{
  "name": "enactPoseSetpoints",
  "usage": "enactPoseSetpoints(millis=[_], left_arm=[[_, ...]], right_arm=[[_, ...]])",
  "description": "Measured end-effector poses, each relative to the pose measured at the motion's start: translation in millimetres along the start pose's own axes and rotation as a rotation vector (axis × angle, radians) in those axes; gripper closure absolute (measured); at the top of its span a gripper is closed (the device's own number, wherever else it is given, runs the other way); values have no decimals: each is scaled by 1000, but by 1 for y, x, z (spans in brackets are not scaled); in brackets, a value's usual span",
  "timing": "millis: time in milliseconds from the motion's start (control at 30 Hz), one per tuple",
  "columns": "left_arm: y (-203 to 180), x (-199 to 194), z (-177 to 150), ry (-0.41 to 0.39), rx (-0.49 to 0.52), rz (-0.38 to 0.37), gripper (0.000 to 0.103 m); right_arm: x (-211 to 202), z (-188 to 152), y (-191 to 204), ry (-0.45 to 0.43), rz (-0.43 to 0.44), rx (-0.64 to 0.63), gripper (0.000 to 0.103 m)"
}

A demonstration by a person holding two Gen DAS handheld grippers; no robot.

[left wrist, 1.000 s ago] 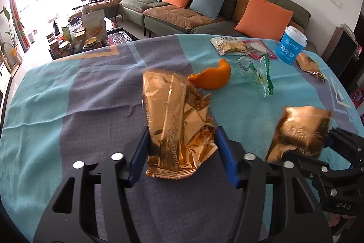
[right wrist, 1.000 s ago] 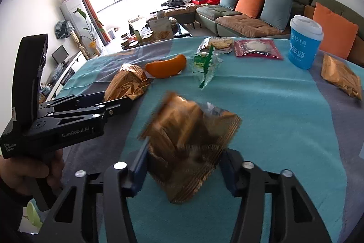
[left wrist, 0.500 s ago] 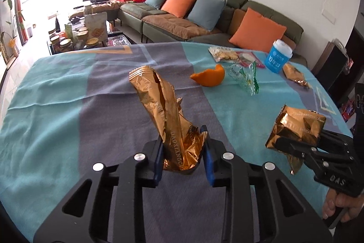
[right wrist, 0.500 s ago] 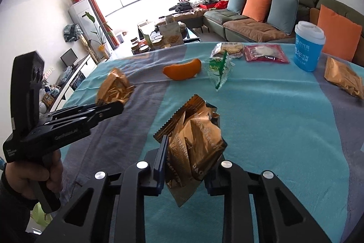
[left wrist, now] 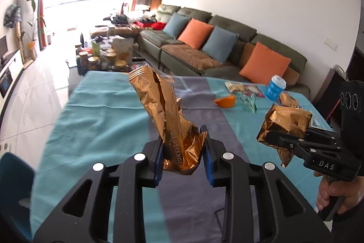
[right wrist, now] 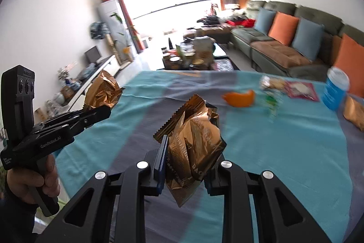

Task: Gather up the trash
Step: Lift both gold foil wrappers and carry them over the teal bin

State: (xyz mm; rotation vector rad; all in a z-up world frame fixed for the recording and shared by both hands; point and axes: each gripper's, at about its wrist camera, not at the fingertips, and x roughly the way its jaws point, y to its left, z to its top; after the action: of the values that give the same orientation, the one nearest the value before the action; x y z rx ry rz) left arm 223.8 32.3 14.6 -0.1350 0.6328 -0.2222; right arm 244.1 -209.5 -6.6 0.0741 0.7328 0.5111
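My left gripper (left wrist: pixel 183 147) is shut on a tall crumpled gold wrapper (left wrist: pixel 163 111), held above the teal and grey tablecloth (left wrist: pixel 97 115). My right gripper (right wrist: pixel 186 158) is shut on a second crumpled gold wrapper (right wrist: pixel 195 136), also lifted off the cloth. In the left wrist view the right gripper (left wrist: pixel 267 137) shows at the right with its gold wrapper (left wrist: pixel 287 121). The right wrist view shows the left gripper (right wrist: pixel 103 112) at the left with its gold wrapper (right wrist: pixel 102 91). Farther back on the table lie an orange peel (right wrist: pixel 238 98), a clear plastic wrapper (left wrist: pixel 248 103), snack bags (left wrist: pixel 236 87) and another gold wrapper (right wrist: pixel 353 113).
A blue paper cup (right wrist: pixel 335 88) stands at the table's far right. Beyond the table are a green sofa (left wrist: pixel 204 49) with orange and blue cushions and a cluttered coffee table (left wrist: pixel 107 54). A blue chair (left wrist: pixel 13 179) sits at the near left corner. A hand (right wrist: pixel 31 183) grips the left handle.
Both grippers closed on their gold wrappers and lifted them off the cloth. Both views have risen and swung left, so the window side of the room shows more.
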Motion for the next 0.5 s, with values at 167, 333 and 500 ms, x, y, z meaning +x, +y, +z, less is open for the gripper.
enactPoseSetpoints(millis=[167, 333, 500], left_arm=[[26, -44, -3, -61, -34, 48, 74], [55, -83, -11, -101, -64, 108, 74], [89, -122, -21, -133, -104, 177, 74]], right_arm=[[2, 9, 39, -6, 56, -63, 79], [9, 17, 78, -4, 110, -130, 79], [17, 24, 117, -2, 164, -185, 79]])
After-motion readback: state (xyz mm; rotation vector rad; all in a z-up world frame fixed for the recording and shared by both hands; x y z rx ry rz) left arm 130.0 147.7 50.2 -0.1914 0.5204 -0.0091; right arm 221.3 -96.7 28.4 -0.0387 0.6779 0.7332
